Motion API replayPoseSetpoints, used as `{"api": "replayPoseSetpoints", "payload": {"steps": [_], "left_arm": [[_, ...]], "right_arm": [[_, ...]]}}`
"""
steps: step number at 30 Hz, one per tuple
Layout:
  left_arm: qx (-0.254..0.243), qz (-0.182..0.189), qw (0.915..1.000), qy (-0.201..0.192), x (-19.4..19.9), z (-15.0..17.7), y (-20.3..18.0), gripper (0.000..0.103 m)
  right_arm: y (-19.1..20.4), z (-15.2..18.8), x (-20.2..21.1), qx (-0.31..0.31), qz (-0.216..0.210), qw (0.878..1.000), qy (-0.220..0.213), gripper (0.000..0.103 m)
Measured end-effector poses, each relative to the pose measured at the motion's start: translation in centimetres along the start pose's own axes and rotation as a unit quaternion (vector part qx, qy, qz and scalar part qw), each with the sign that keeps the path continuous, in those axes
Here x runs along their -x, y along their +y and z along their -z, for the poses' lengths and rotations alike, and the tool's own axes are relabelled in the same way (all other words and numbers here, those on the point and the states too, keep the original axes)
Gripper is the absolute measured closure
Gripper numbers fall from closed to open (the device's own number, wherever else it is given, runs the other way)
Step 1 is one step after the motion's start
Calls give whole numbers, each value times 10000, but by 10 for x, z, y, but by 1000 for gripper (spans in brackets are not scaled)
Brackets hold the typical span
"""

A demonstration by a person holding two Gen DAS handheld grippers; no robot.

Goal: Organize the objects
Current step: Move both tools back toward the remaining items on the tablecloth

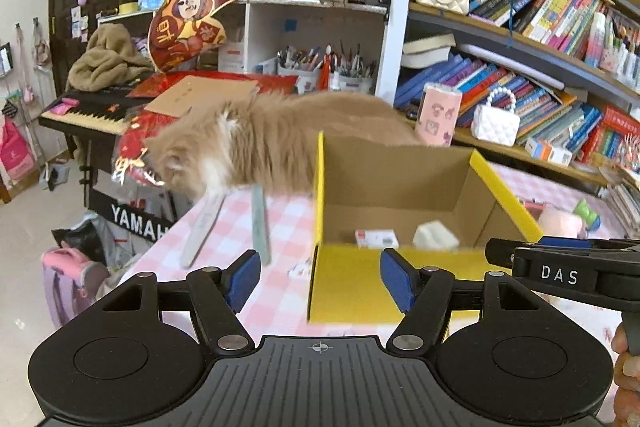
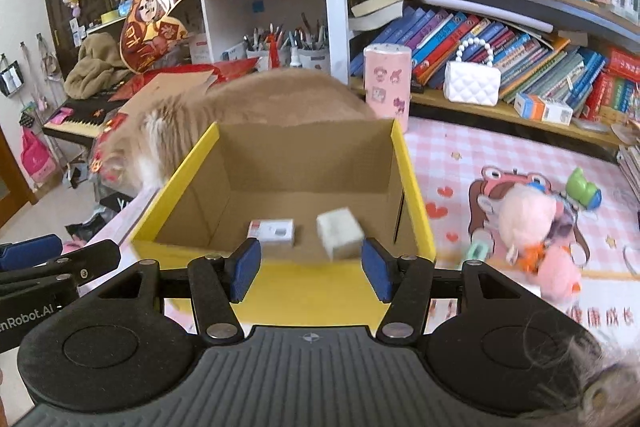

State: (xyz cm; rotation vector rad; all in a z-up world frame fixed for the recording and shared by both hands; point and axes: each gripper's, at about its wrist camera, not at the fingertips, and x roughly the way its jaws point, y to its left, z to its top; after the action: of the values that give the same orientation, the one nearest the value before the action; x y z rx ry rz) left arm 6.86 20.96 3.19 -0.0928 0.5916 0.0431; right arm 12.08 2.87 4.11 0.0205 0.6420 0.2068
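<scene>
Two small things already lie in the yellow box (image 2: pixel 280 187) on the counter (image 2: pixel 500 155): a white packet (image 2: pixel 272 231) and a pale block (image 2: pixel 340 233). By my judgement the plush toys (image 2: pixel 536 231) beside it and the rulers (image 1: pixel 260 223) near the cat (image 1: pixel 272 143) remain. The left hand-held gripper (image 1: pixel 320 281) and right hand-held gripper (image 2: pixel 308 269) both gape wide, empty, at the box's front wall.

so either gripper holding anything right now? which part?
Nothing held. Left gripper and right gripper are both open and empty; the white block lies loose in the yellow box.
</scene>
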Motion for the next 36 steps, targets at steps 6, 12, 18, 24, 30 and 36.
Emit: {"api": "replayPoseSetpoints", "payload": {"steps": [6, 12, 18, 24, 30, 36], "left_arm": [[-149, -93, 9997, 173, 13, 24, 3, 26], [-227, -195, 9986, 436, 19, 47, 3, 23], [-394, -117, 9977, 545, 22, 61, -9, 21], [-553, 95, 9961, 685, 22, 72, -30, 21], [-794, 395, 9931, 764, 18, 79, -57, 20], [-1037, 725, 9882, 867, 8, 81, -88, 20]], "right_arm": [[10, 29, 18, 11, 98, 9999, 79, 48], [14, 61, 32, 40, 377, 9991, 179, 43], [3, 89, 42, -88, 770, 9963, 381, 42], [-14, 107, 52, -388, 958, 9933, 509, 40], [-32, 115, 63, -546, 1298, 9889, 474, 37], [-58, 124, 74, -836, 1588, 9824, 511, 35]]}}
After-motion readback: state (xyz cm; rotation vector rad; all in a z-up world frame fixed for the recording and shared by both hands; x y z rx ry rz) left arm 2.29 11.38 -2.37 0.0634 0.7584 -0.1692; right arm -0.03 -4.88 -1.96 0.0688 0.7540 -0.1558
